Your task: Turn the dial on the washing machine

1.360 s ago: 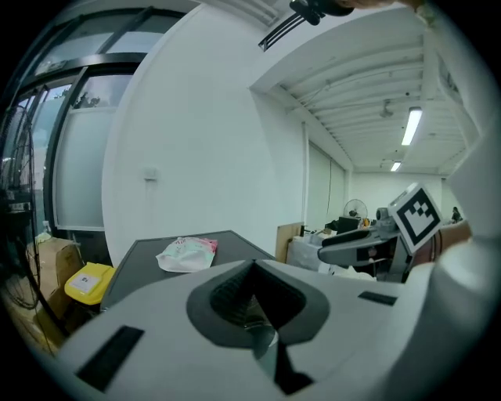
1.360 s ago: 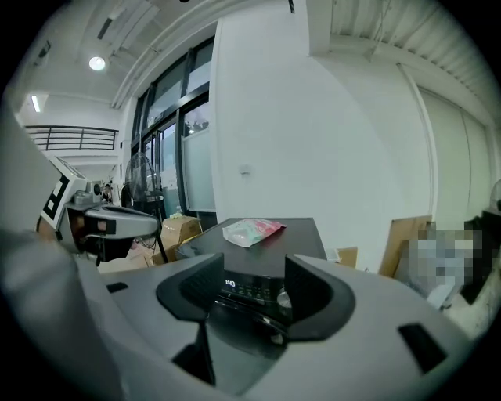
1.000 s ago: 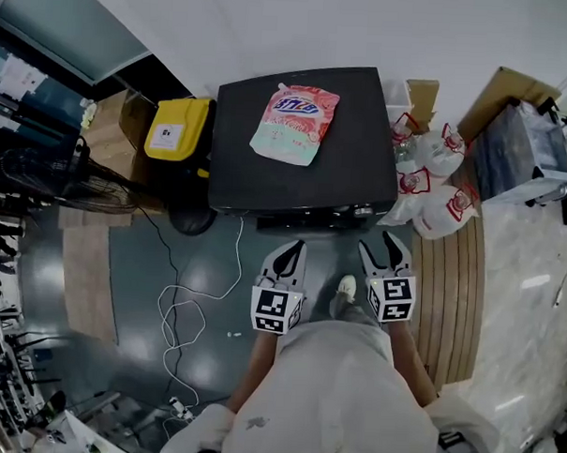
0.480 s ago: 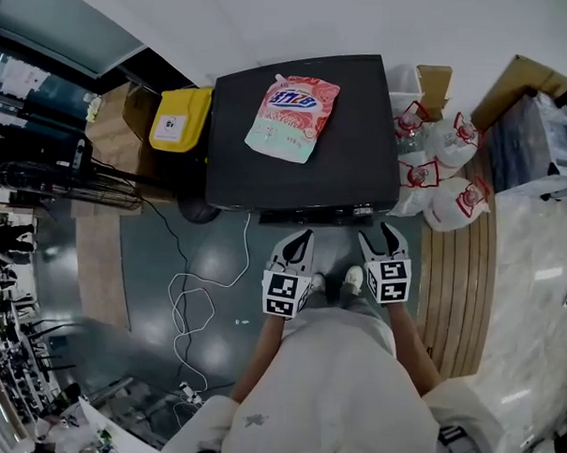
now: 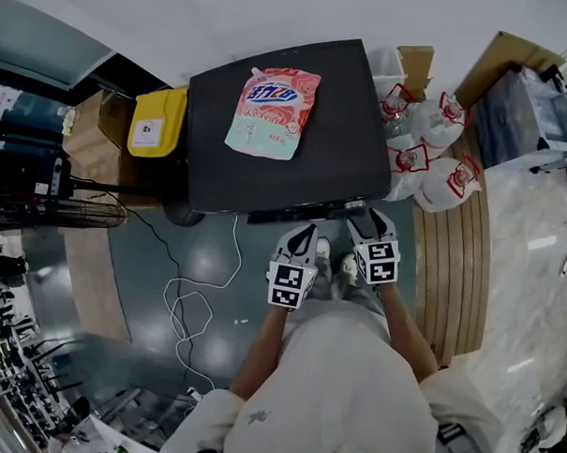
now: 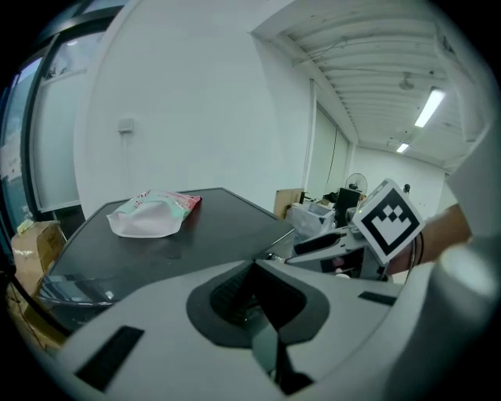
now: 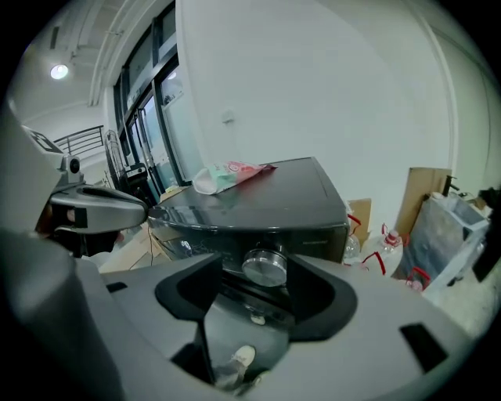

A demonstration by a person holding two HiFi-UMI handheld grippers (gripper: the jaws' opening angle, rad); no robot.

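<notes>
The black washing machine (image 5: pixel 287 146) stands ahead of me, with a pink and green detergent pouch (image 5: pixel 272 112) lying on its top. Its silver dial (image 7: pixel 264 267) sits on the front panel and shows between the two fingers of my right gripper (image 7: pixel 262 286). That gripper is open and does not visibly touch the dial. In the head view the right gripper (image 5: pixel 366 218) reaches the panel's right end. My left gripper (image 5: pixel 305 231) hangs just left of it, a little short of the panel, shut and empty (image 6: pixel 254 301). From the head view the dial is hidden.
A yellow bin (image 5: pixel 157 123) stands left of the machine. White bags with red print (image 5: pixel 435 148) and cardboard boxes (image 5: pixel 502 61) crowd its right side. A white cable (image 5: pixel 191 301) loops on the grey floor. The person's shoes (image 5: pixel 349 266) are under the grippers.
Both grippers have moved forward to the machine's front. The right one now frames the dial; the left stays slightly behind.
</notes>
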